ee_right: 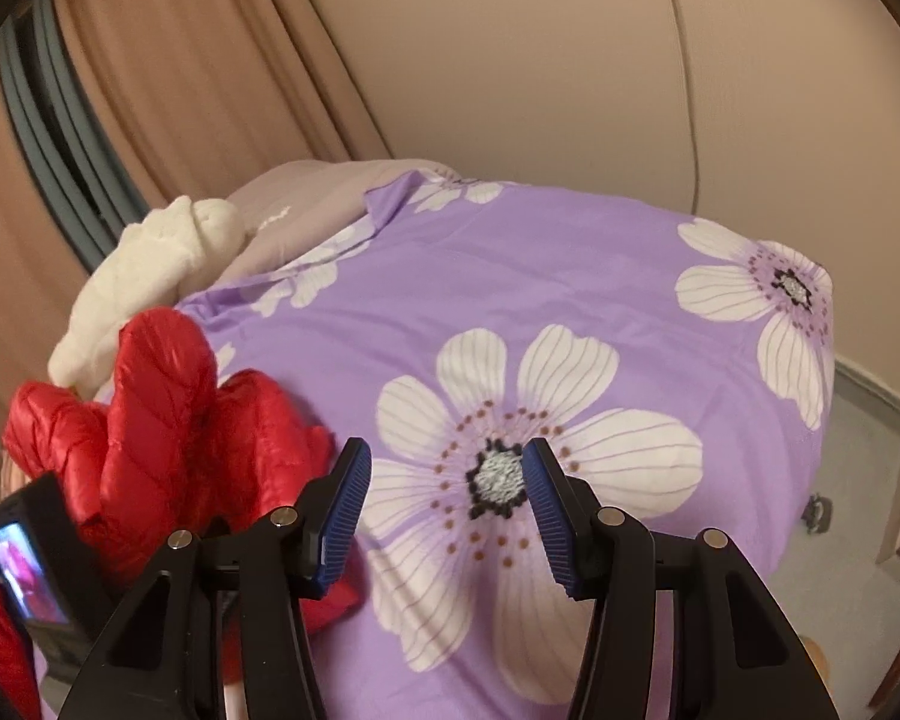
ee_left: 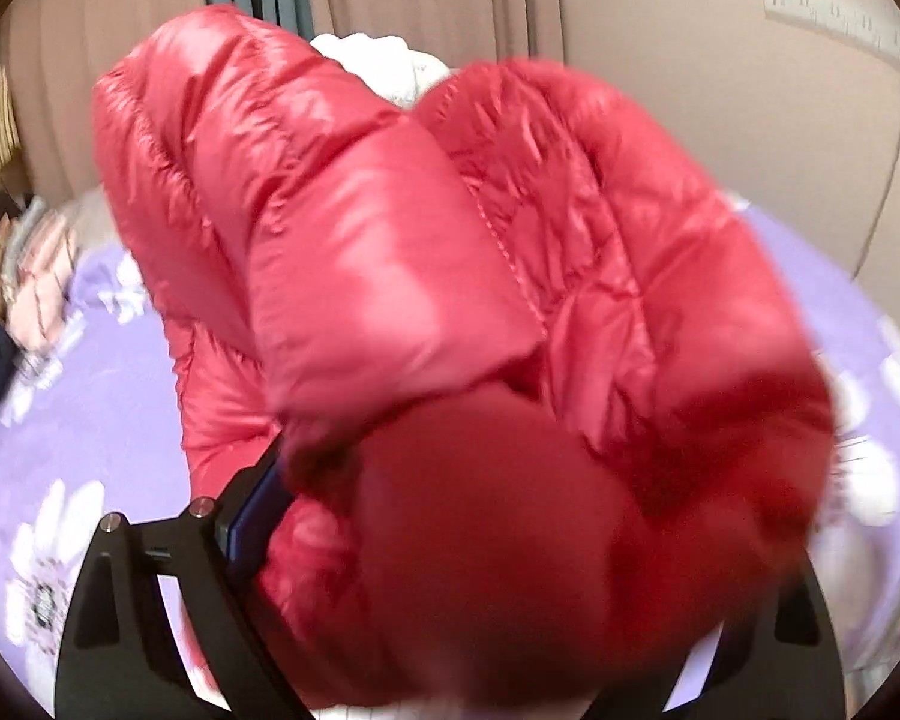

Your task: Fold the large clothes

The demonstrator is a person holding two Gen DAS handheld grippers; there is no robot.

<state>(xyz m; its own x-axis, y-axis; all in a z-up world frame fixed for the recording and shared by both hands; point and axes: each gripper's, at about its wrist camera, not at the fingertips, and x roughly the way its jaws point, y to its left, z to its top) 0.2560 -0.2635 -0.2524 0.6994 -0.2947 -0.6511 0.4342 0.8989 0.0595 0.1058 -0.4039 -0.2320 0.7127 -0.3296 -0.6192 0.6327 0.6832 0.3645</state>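
A red puffer jacket lies bunched on the bed's lilac floral duvet, near its left edge, beside a white fleece. Beige curtains hang behind. The left gripper stands wide around jacket fabric; the right gripper gapes, empty.

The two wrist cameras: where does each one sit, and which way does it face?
Left wrist: on the left gripper, facing the shiny red puffer jacket bunched between its black jaws.
Right wrist: on the right gripper, facing the purple flowered bedsheet; jaws open, empty.
Shared: jacket, bedsheet, fluffy white garment, beige curtain.
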